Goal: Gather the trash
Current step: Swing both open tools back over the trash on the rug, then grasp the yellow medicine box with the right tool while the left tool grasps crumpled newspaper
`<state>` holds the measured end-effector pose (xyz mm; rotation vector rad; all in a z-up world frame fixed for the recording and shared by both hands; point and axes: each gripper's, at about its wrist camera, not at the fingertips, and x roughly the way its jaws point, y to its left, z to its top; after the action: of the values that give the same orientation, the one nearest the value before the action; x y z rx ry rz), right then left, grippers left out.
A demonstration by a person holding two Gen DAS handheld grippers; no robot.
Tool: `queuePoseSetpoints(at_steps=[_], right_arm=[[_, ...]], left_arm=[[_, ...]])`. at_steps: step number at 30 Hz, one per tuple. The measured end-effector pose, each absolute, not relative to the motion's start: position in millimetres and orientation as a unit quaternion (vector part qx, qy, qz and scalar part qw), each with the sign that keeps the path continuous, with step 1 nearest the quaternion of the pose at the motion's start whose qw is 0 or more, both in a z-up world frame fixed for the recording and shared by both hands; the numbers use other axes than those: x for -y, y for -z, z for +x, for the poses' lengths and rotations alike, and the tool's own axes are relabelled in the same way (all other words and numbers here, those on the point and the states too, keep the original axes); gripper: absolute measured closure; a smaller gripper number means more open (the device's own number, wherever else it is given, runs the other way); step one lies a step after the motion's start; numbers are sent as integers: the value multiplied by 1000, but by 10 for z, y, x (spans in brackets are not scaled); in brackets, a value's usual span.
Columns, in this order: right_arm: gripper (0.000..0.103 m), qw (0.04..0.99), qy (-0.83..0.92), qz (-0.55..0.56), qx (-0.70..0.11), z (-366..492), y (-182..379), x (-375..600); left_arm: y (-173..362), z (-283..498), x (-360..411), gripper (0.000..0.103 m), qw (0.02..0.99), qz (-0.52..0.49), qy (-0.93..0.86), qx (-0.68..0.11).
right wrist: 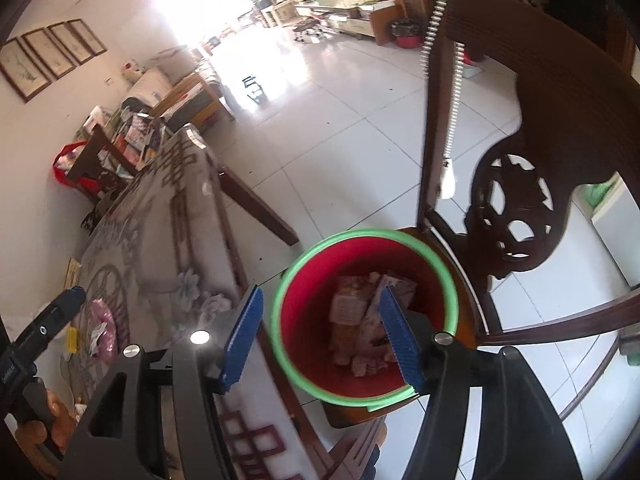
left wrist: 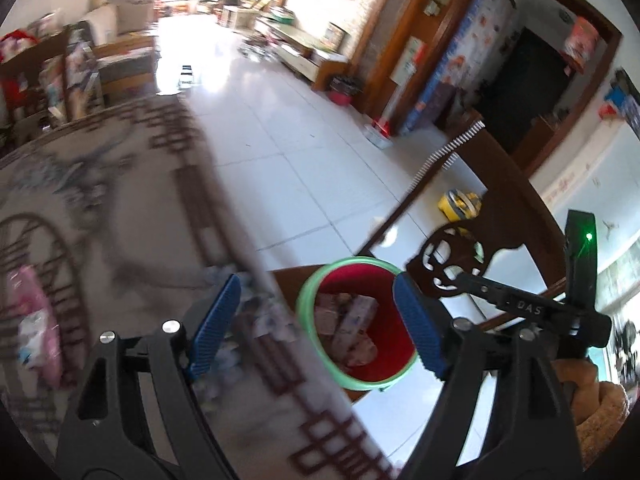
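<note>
Red plastic bin with green rim (right wrist: 404, 376) on carved dark wooden chair (right wrist: 516, 216), wrappers inside, beside patterned bench (right wrist: 176, 240), pink wrapper (right wrist: 102, 330) on it, left claw (left wrist: 316, 328) and right claw (right wrist: 320, 338) both apart, empty.

Upright red bin (right wrist: 362, 316), wrappers (right wrist: 360, 320) inside

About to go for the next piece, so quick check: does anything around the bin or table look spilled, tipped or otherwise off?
Nothing looks spilled or tipped. The red bin stands upright on the chair seat beside the table, with wrappers inside it. Pink trash lies on the table, not yet collected. Both the left gripper and right gripper are open and hold nothing.
</note>
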<state>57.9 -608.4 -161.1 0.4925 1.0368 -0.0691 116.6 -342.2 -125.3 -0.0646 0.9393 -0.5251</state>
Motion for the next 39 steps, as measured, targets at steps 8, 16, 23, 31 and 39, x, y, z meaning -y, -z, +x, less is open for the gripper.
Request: queuePoseSetpoints(at_steps=[8,16,23,31,39], right_arm=[[42,849,-12,193,-492,538,1417,5484],[37,850,-61,155,-500,399,1287,4715],[34,819,-151,99,-545,236,1465,3630],[33,731,-313,-46,-605,-306,1866,2064],[24,659,-402,-302,-560,-818,2131,1153]], left_arm=[[1160,926,2479,27,880,-68,174,-437],[1137,738,1804,27,885,-85,150,-432],[1052,586,1009,20,897,-72,121,-419],[1236,401,78,20,891,-80,63,-442],[1317,254,-360,20,884,-86,60,-455]])
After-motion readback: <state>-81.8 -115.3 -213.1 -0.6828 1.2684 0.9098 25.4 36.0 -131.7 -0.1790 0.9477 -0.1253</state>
